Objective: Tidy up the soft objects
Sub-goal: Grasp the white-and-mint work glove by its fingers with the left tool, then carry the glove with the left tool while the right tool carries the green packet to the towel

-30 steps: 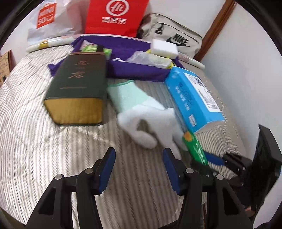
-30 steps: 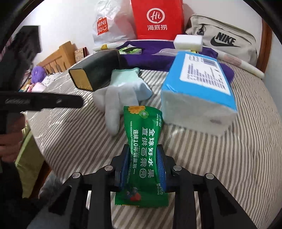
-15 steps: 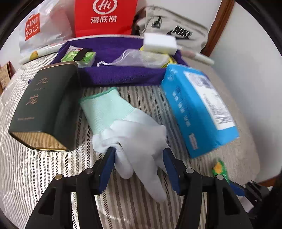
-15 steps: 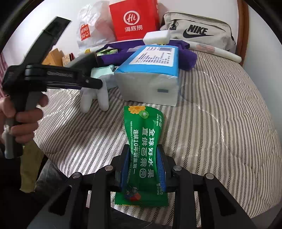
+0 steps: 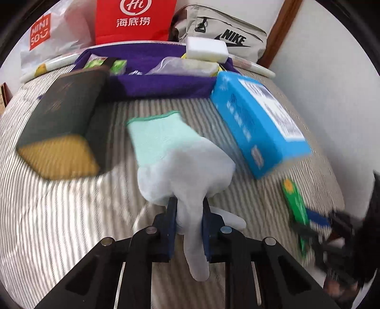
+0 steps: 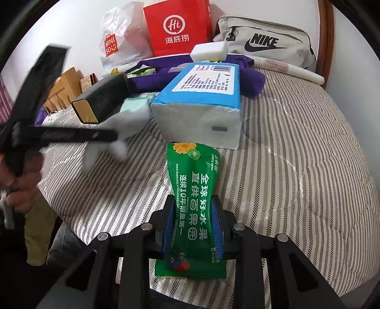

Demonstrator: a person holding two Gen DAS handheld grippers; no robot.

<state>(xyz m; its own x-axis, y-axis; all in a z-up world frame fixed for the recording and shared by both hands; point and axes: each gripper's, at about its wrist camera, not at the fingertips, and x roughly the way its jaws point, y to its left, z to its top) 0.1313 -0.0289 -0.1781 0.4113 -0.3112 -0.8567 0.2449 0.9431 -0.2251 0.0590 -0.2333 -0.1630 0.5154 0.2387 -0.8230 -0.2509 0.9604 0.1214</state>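
Observation:
A white work glove [image 5: 180, 164] with a mint-green cuff lies on the striped bedcover. My left gripper [image 5: 189, 214] has its jaws closing, and its blue pads squeeze the glove's fingers between them. The right wrist view shows that left gripper [image 6: 111, 136] from the side, over the glove [image 6: 129, 117]. My right gripper [image 6: 193, 214] is shut on a green wet-wipe packet [image 6: 193, 190], held above the bed in front of a blue tissue pack [image 6: 201, 99]. In the left wrist view the packet [image 5: 294, 204] and right gripper [image 5: 311, 219] appear at the right, blurred.
A dark box with a gold end [image 5: 64, 123] lies left of the glove and the blue tissue pack [image 5: 256, 126] right of it. Behind them a purple cloth [image 5: 163, 83] holds a white sponge [image 5: 206, 48] and small packets. Bags [image 5: 135, 21] line the wall. A person's hand [image 6: 19, 185] grips the left tool.
My left gripper moved in over the glove and closed its jaws on the glove's fingers. The right gripper shifted sideways in front of the tissue pack, still holding the green packet.

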